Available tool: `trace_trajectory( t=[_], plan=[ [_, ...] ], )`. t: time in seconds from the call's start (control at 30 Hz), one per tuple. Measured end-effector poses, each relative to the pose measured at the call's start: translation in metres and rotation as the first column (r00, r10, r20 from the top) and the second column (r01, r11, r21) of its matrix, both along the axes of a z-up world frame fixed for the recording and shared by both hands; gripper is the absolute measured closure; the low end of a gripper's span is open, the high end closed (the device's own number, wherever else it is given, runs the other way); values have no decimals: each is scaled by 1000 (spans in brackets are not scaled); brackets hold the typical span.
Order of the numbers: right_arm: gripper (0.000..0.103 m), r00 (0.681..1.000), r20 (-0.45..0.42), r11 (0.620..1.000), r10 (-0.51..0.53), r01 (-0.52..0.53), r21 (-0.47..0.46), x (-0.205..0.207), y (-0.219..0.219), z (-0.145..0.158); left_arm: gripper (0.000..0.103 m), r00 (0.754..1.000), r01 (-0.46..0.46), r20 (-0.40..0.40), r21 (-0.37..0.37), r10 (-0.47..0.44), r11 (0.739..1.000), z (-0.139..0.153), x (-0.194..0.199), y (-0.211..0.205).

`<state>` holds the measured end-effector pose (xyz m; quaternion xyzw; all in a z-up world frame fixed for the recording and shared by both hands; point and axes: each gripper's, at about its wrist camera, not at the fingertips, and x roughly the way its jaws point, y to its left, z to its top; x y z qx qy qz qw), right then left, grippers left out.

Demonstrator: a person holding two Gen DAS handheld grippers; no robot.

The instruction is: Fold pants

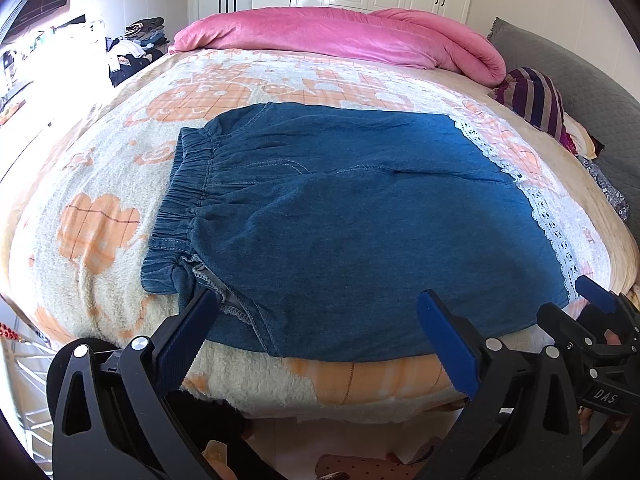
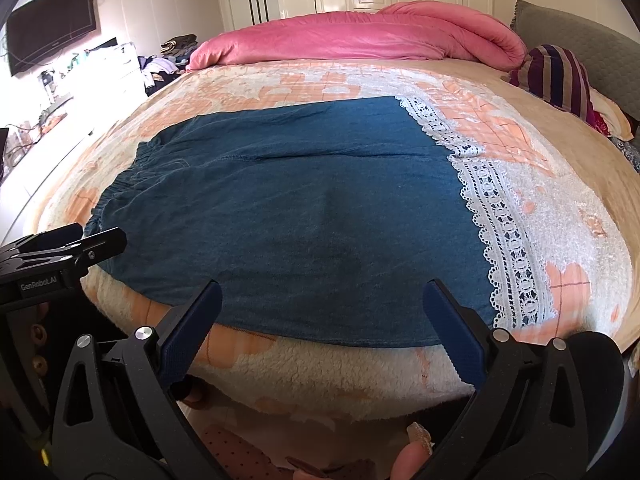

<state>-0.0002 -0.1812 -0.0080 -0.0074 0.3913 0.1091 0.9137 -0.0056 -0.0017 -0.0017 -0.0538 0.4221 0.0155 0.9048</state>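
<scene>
Blue denim pants (image 1: 340,216) lie flat on the bed, folded leg on leg, elastic waistband (image 1: 180,200) at the left and white lace hems (image 1: 532,196) at the right. They also show in the right wrist view (image 2: 304,216), with the lace hem (image 2: 504,232) at the right. My left gripper (image 1: 320,308) is open and empty, just above the pants' near edge by the waist end. My right gripper (image 2: 322,298) is open and empty over the near edge by the hem end. It shows in the left view (image 1: 600,312) at the right.
The bed carries a cream and orange fleece blanket (image 1: 100,240). A rolled pink duvet (image 1: 340,36) lies along the far side. A striped pillow (image 1: 540,100) and a grey headboard (image 1: 560,68) are at the right. Clothes piles (image 1: 132,52) and a wall TV (image 2: 52,40) are left.
</scene>
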Motion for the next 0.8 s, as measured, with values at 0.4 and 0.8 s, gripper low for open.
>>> trace_trajectory(
  t=[0.4, 0.8],
  plan=[
    [8, 1000, -9, 1000, -3, 3, -3, 1, 1, -3, 4, 1000, 3, 2, 0, -3, 1000, 1, 1, 0],
    [8, 1000, -17, 1000, 6, -7, -15, 25, 9, -2, 4, 1000, -18, 14, -1, 18, 1000, 3, 22, 17]
  ],
)
